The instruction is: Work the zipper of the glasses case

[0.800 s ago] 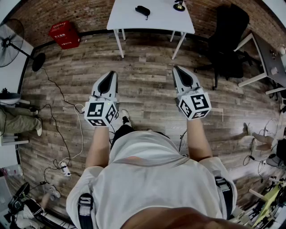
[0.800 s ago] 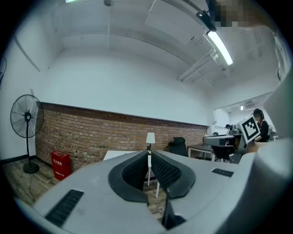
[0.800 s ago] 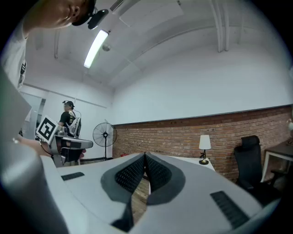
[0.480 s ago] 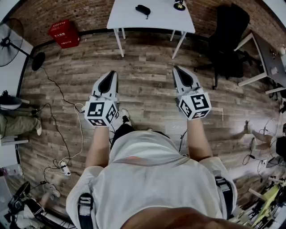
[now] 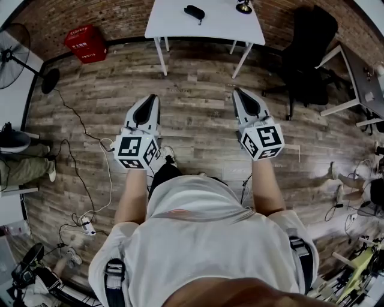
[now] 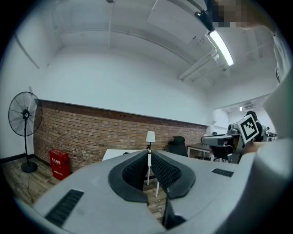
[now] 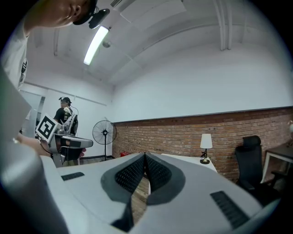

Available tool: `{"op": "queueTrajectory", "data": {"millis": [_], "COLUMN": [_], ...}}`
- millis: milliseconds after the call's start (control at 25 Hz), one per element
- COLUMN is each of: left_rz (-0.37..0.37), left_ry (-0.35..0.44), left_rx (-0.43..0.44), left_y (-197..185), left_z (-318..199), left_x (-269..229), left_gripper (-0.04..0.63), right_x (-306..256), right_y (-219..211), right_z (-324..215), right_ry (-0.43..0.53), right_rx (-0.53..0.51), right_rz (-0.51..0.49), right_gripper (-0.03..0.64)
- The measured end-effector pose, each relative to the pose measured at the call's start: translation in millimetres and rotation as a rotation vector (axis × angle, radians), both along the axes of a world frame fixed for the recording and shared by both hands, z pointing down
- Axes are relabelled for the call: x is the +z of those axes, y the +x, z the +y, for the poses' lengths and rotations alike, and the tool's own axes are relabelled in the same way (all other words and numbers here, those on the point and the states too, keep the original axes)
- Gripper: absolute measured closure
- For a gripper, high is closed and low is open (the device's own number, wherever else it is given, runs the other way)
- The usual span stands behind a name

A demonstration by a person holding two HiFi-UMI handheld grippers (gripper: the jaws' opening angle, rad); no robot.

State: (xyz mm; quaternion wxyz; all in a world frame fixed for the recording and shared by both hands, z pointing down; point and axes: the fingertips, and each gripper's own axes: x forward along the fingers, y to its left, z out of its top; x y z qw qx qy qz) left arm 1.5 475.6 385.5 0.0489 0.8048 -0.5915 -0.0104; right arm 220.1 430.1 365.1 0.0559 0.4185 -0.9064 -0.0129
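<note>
Risk, the walk: cables (image 5: 77, 157) lay on the wooden floor at about 9 o'clock from the person, near the feet. A step to that side could catch them.
Risk, the grip: the zipper pull was too small to see from here. I judged that the case could slide on the smooth top if only one gripper pulled and the other did not hold it.
Risk, the neighbour: a small lamp (image 5: 243, 7) stood at 3 o'clock from the case and could be knocked by a wide reach.
Glasses case (image 5: 193, 12): a dark case on the white table (image 5: 174, 25), at 12 o'clock, well apart from both grippers.
Left gripper (image 5: 150, 98): clenched, with nothing between the jaws.
Right gripper (image 5: 237, 91): also clenched and without load.
Pose: both forearms were stretched forward side by side, with the grippers held level toward 12 o'clock, above the floor.
Progress: the task seemed not begun.
</note>
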Motion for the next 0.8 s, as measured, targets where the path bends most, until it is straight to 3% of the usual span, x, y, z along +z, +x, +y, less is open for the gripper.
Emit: {"op": "queueTrajectory", "data": {"millis": [320,800], "left_rz": [0.022,0.025], "left_ry": [-0.015,-0.009], "left_rx": [0.018,0.080], "left_y": [-33.4,-133.9], "left_z": [-46.1,-140.0], "left_x": [10.3,10.3], "left_gripper": [0.565,0.565], "right_x": [4.1,3.3], "right_y": [-27.3,-135.5], "right_z": [-47.5,-129.3], "right_ry": [-0.024,-0.037], "right_rx": [0.034,0.073], "right_rz": [-0.040,0.021], "right_gripper": [0.566,0.566]}}
